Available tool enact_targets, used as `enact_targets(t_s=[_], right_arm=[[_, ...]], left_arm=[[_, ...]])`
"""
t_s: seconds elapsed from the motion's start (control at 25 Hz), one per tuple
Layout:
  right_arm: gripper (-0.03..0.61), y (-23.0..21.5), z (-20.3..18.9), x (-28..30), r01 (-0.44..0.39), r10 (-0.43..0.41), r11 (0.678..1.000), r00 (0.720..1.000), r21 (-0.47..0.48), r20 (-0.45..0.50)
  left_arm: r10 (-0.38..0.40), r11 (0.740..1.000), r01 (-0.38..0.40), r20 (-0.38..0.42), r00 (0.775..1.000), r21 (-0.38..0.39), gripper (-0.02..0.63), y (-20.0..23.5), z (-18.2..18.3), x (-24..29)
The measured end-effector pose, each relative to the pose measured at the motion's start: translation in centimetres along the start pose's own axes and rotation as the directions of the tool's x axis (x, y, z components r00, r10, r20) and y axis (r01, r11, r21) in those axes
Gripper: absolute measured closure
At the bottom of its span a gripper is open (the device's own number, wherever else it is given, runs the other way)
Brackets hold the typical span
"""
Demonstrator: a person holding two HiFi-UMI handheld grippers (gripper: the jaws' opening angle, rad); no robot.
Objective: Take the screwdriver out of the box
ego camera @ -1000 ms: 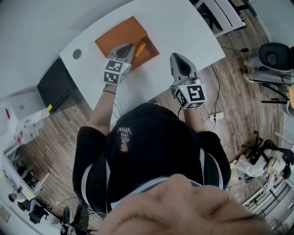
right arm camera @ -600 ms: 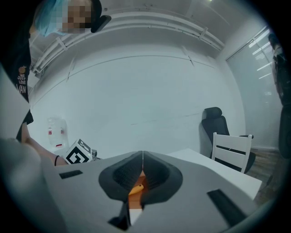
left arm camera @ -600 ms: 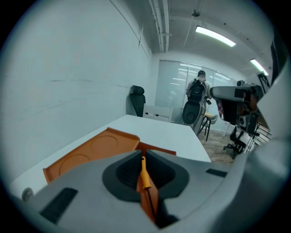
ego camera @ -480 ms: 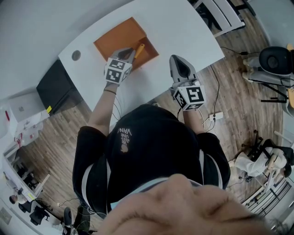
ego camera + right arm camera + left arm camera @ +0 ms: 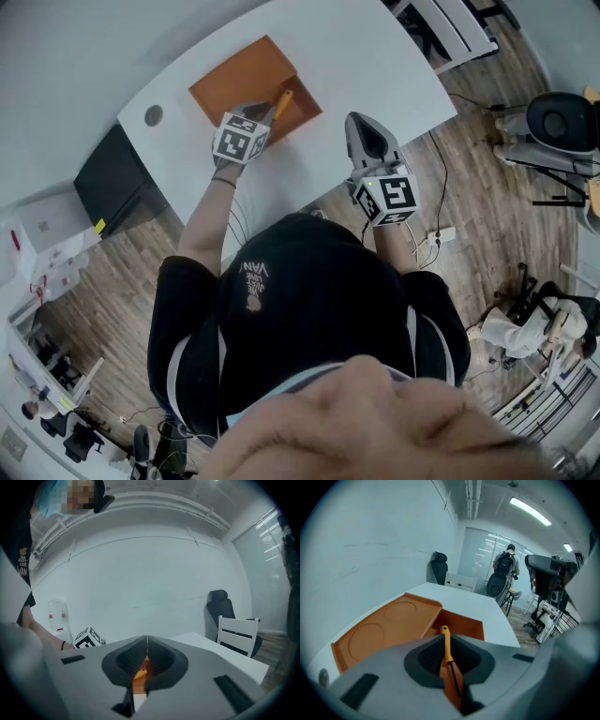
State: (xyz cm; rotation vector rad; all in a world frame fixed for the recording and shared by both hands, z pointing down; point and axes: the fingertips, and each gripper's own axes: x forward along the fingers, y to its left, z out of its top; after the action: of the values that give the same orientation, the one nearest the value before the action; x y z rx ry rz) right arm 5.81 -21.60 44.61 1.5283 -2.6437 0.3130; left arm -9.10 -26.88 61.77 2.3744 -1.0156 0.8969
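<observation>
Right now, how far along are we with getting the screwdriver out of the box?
Done: the left gripper is shut on the screwdriver, yellow handle poking past its tips. In hand: the handle is over the open compartment of the orange box, so it is not clear yet. Left: carry it off and set it on the white table. The right gripper is shut and empty.

The left gripper (image 5: 445,638) has its jaws drawn together. A screwdriver (image 5: 447,651) with a yellow handle shows in the thin slit between them, handle toward the far side. Just beyond, the orange box (image 5: 465,624) lies on the white table (image 5: 480,603). Far off, a black chair (image 5: 438,569) stands by the wall.
</observation>
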Motion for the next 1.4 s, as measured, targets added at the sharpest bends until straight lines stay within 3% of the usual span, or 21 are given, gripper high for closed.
enact_targets(t_s=[0.64, 0.76, 1.12, 1.4], right_arm=[[0.566, -0.3, -0.5, 0.0, 0.001, -0.001, 1.000, 1.000, 0.008, -0.013], [0.566, -0.4, -0.7, 0.0, 0.004, -0.004, 1.000, 1.000, 0.011, -0.016], [0.566, -0.5, -1.1, -0.2, 0.015, -0.014, 1.000, 1.000, 0.019, -0.026], [0.566, -0.8, -1.5, -0.4, 0.022, -0.021, 0.999, 0.999, 0.025, -0.030]], left_arm=[[-0.017, 1.000, 0.017, -0.138, 0.990, 0.001, 0.592, -0.4, -2.2, 2.8], [-0.021, 1.000, 0.019, -0.149, 0.989, -0.012, 0.495, -0.5, -2.2, 3.1], [-0.024, 1.000, 0.024, -0.219, 0.976, -0.002, 0.436, -0.6, -3.4, 4.8], [0.023, 0.999, -0.016, -0.245, 0.969, 0.029, 0.433, 0.2, -3.1, 5.2]])
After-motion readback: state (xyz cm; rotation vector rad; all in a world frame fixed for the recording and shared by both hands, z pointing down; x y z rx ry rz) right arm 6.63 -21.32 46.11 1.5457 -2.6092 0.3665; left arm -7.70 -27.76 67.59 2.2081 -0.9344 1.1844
